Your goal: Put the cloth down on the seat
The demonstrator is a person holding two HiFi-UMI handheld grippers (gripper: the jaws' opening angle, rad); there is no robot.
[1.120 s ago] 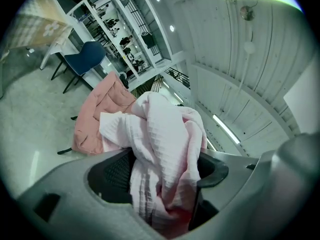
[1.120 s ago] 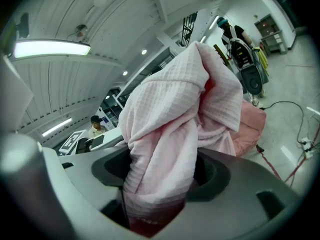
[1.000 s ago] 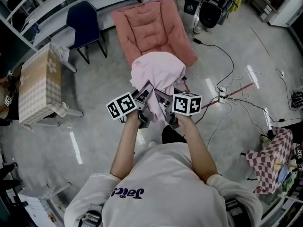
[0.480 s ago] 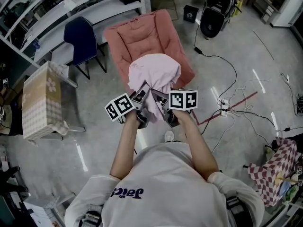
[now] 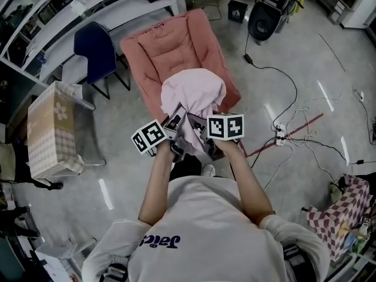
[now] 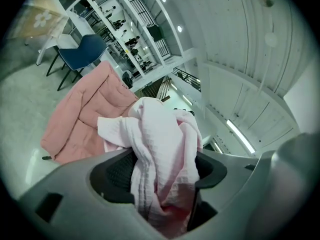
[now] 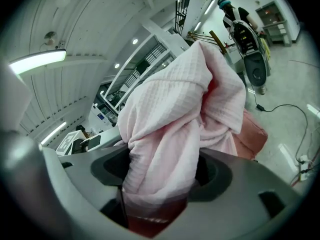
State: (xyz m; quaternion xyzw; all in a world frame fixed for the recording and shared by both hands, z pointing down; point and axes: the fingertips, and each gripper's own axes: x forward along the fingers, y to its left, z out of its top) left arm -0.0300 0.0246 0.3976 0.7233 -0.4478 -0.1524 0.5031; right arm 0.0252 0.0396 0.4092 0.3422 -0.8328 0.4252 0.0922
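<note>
A pale pink waffle cloth [image 5: 194, 93] hangs bunched over the front edge of the salmon cushioned seat [image 5: 167, 43]. Both grippers hold it from below, side by side. My left gripper [image 5: 175, 123] has the cloth [image 6: 160, 144] filling the gap between its jaws, which are closing a little. My right gripper [image 5: 198, 126] is shut on another fold of the cloth [image 7: 180, 109]. The seat [image 6: 75, 119] lies behind the cloth in the left gripper view. Only its edge, the seat [image 7: 252, 131], shows in the right gripper view.
A navy chair [image 5: 97, 43] stands left of the seat, with a small table under a checked cover [image 5: 50, 128] nearer to me. Cables [image 5: 282, 128] trail over the floor at right. A black bag [image 5: 267, 16] stands behind the seat and a red checked cloth [image 5: 341, 210] lies at far right.
The person has stepped toward the seat, so it lies closer under the cloth. Both grippers keep the cloth and stay side by side.
</note>
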